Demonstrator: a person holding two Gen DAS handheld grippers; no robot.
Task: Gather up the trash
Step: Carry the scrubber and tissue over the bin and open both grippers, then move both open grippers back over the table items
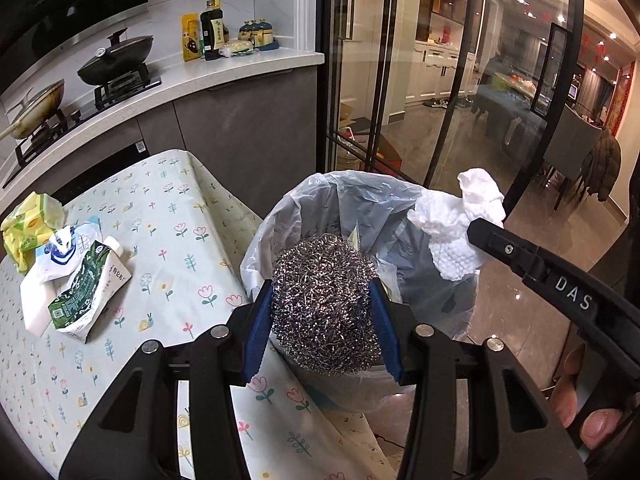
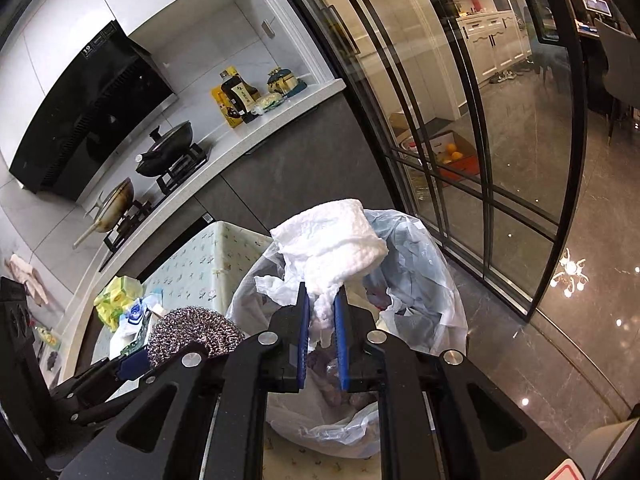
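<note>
Trash in hand: left gripper [image 1: 322,316] jaws clamp a steel scourer [image 1: 325,304]; right gripper [image 2: 322,322] jaws pinch crumpled paper towel [image 2: 332,246]. Both hang over the lined bin [image 1: 304,200], contents obscured. Beyond, wrappers [image 1: 86,280] lie on the table [image 1: 172,216].

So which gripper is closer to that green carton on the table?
Left. The left gripper, holding the steel scrubber, is beside the green carton; the right gripper sits farther off, over the bin bag.
</note>
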